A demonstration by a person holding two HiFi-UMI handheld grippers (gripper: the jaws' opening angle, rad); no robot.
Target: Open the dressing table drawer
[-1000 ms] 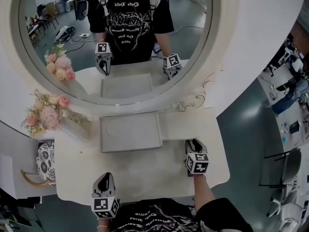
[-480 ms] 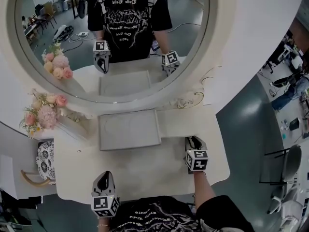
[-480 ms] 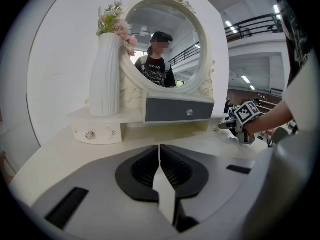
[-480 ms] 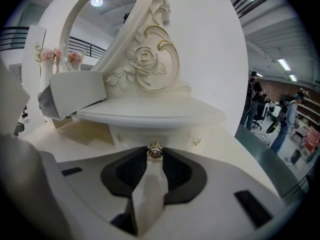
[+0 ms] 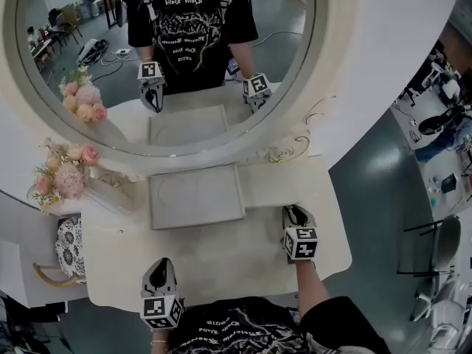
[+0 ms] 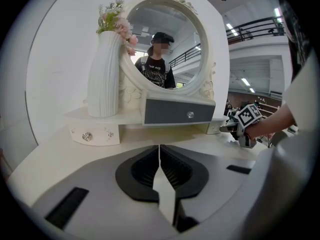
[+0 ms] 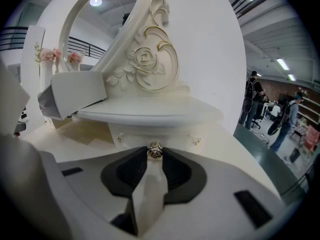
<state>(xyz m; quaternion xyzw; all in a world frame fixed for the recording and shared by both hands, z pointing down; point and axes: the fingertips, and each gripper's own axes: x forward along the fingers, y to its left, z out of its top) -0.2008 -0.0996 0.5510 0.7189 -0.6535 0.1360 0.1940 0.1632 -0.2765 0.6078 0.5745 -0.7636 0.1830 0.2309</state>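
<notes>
**Desk:** What is risked in the head view?

**Caption:** A skewed pull. The right gripper (image 5: 293, 214) is held at the dressing table (image 5: 221, 260), right of the mirror (image 5: 169, 65). The flowers (image 5: 65, 174) left of the mirror could be shaken.

**Desk:** Left gripper view?

**Caption:** The left gripper (image 6: 159, 156) is seen closed and empty before the mirror; nothing is blocked.

**Desk:** Right gripper view?

**Caption:** The jaws, which have just been closing, are clamped on the knob (image 7: 155, 150) of the drawer (image 7: 175, 134) low right of the mirror. So small a knob could be lost.

Round mirror (image 5: 110, 87) over white table (image 5: 228, 260); grey drawer box (image 5: 197, 195) centre, flowers (image 5: 63, 177) left. Left hand-held gripper (image 5: 159, 266) at near edge. Right hand-held gripper (image 5: 293, 213) further in, jaws just closing, contents unseen.
</notes>
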